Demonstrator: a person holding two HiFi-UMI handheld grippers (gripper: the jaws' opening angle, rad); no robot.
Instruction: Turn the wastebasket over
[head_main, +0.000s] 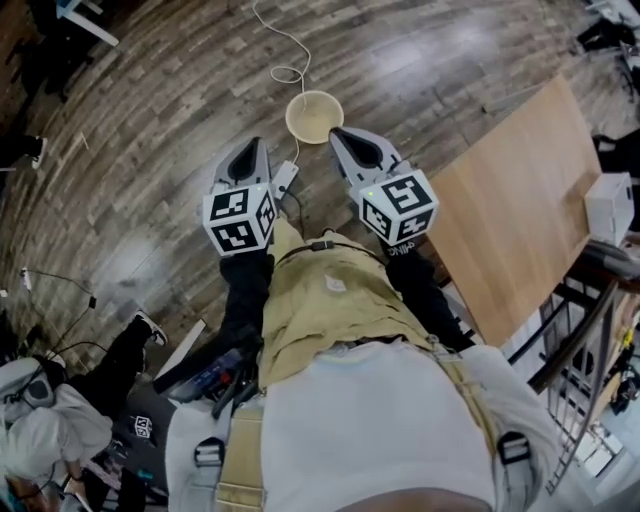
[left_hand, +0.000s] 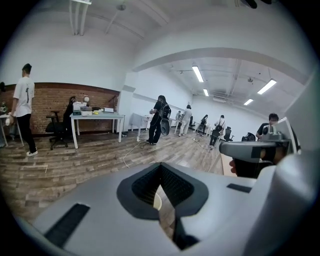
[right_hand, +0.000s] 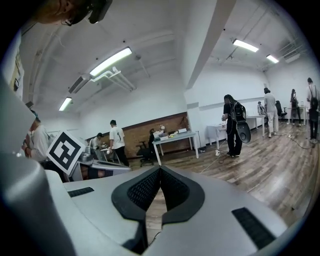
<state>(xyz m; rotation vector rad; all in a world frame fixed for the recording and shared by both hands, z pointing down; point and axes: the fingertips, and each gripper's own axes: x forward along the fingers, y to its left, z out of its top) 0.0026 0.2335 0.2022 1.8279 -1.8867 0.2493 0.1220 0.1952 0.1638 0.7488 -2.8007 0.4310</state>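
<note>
The cream round wastebasket (head_main: 314, 115) stands on the wooden floor ahead of me, its open mouth facing up. My left gripper (head_main: 251, 150) hangs a little short of it and to its left, jaws shut and empty. Just right of the basket's near rim is my right gripper (head_main: 343, 138), also shut with nothing in it. Neither touches the basket. In the left gripper view a sliver of the cream wastebasket (left_hand: 156, 201) shows through the gap below the closed left gripper (left_hand: 160, 166). The right gripper view shows the right gripper (right_hand: 160, 170) closed over bare floor.
A light wooden table (head_main: 510, 230) stands at the right with a white box (head_main: 608, 205) beyond it. A white cable (head_main: 285, 50) loops on the floor behind the basket, and a small white device (head_main: 285, 178) lies near the left gripper. A person (head_main: 60, 420) crouches at lower left; others stand farther off.
</note>
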